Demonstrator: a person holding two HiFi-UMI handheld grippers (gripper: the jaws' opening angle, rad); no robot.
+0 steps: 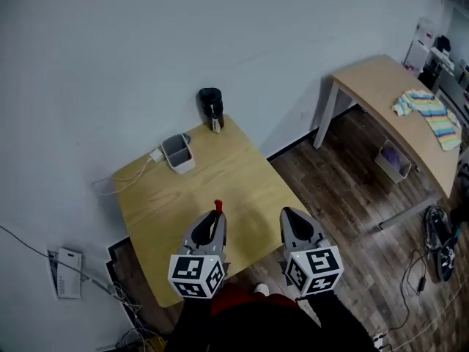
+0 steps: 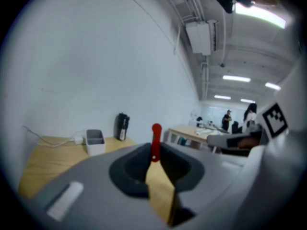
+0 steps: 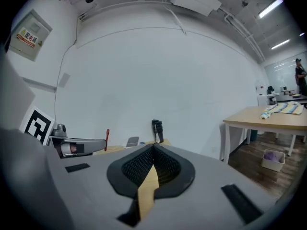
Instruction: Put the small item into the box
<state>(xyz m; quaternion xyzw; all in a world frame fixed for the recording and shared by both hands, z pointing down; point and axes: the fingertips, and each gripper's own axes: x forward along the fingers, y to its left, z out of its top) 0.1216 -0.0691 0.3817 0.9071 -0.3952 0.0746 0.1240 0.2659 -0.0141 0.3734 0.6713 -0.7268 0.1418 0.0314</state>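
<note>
A slim red stick-like item (image 2: 155,144) was seen clamped between the jaws of the left gripper (image 1: 217,216). Its rounded upper end stood upright above the tips of the closed jaws. The left gripper was held over the near part of the small light wooden desk (image 1: 234,178), so the red item was up in the air and well apart from the box.

The small grey open-topped box (image 1: 177,152) was set near the desk's wall-side edge, roughly midway along it. A white charger plug (image 1: 155,155) lay just beside the box on its left. The plug's thin white cable (image 1: 117,178) was trailed over the desk's left corner. A black bottle (image 1: 211,107) was stood upright at the far corner of the same edge, against the white wall (image 1: 110,57).

The right gripper (image 1: 286,214) was held just past the desk's right edge, beside the left one. Its jaws were pressed together and nothing was gripped between them.

A second light wooden table (image 1: 381,86) was seen well apart to the right, with a striped cloth (image 1: 429,112) laid on it. A pale basket (image 1: 393,161) was placed on the dark wooden floor (image 1: 344,189) below that table.
</note>
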